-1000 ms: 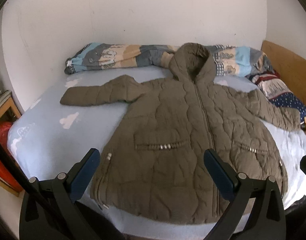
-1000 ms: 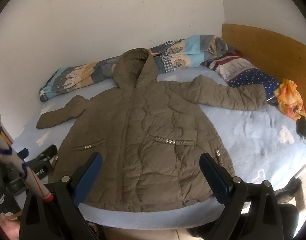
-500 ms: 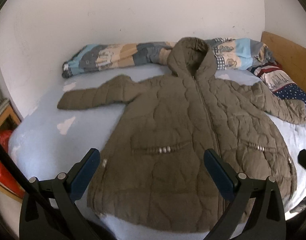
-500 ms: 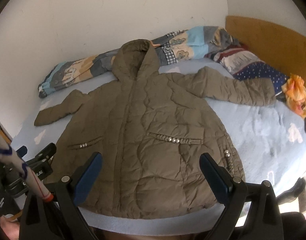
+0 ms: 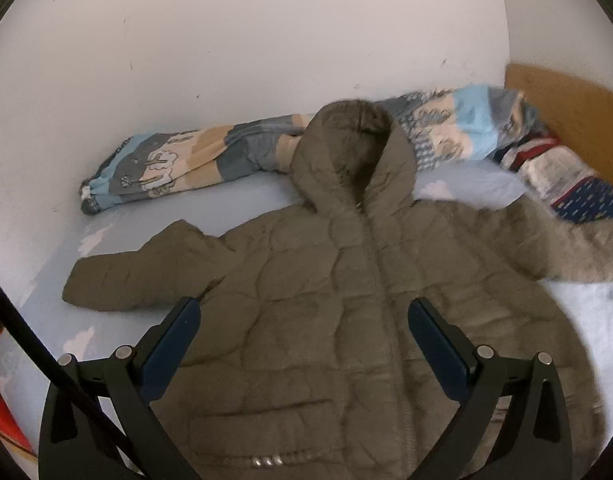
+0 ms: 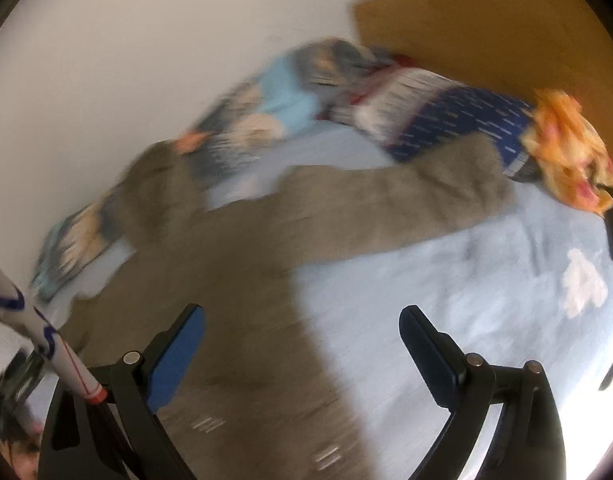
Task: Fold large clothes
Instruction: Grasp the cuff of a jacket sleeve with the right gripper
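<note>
Left wrist feed: soft, even daylight, fairly dim, sharp at centre; right sleeve (image 5: 578, 248) smeared near rim. Right wrist feed: heavy motion blur across jacket (image 6: 242, 280), quilt (image 6: 266, 116), bed sheet (image 6: 466, 288); I can't read fine detail there. Bright glare washes lower right. Both feeds fisheye-bent, black vignette in corners.

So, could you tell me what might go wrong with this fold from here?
The right sleeve ends against the patterned pillow and orange cloth, so the right tongs might snag those too. The jacket is puffy and may spring back open. Both tongs, the left tongs included, are open and hold nothing.
</note>
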